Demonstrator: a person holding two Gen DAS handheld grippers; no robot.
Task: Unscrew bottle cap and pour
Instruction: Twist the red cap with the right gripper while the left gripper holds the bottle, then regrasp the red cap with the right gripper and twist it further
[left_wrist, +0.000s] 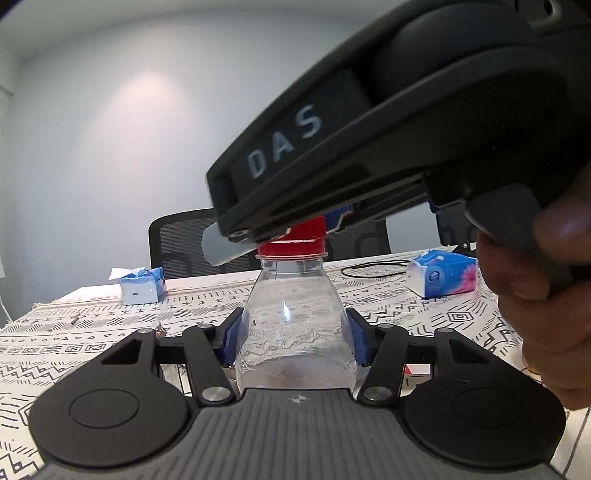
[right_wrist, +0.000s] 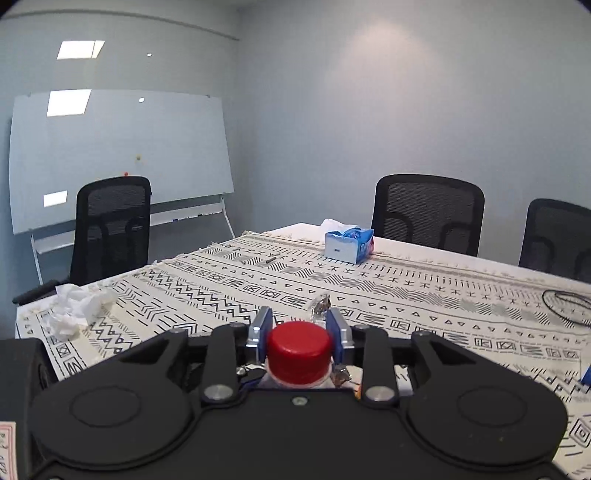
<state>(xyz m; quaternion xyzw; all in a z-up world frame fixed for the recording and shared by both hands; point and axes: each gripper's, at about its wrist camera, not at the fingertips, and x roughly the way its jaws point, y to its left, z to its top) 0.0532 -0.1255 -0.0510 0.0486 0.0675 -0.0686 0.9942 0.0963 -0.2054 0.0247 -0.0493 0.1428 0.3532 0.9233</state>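
A clear plastic bottle (left_wrist: 295, 317) with a red cap (left_wrist: 295, 248) stands upright on the patterned tablecloth (left_wrist: 92, 332). My left gripper (left_wrist: 295, 332) is shut on the bottle's shoulder, its blue pads (left_wrist: 232, 339) pressing both sides. The right gripper (left_wrist: 295, 236) reaches in from the upper right, held by a person's hand (left_wrist: 535, 314), and sits over the cap. In the right wrist view the red cap (right_wrist: 299, 347) fills the gap between the blue pads (right_wrist: 261, 334), and my right gripper (right_wrist: 299, 332) is shut on it. The bottle's lower body is hidden.
A blue tissue box (right_wrist: 349, 245) stands at the far side, a soft tissue pack (left_wrist: 443, 273) and a black cable (right_wrist: 569, 301) to the right. Crumpled tissues (right_wrist: 74, 306) lie at the left edge, a foil wrapper (right_wrist: 320, 304) ahead. Black chairs (right_wrist: 428, 210) ring the table.
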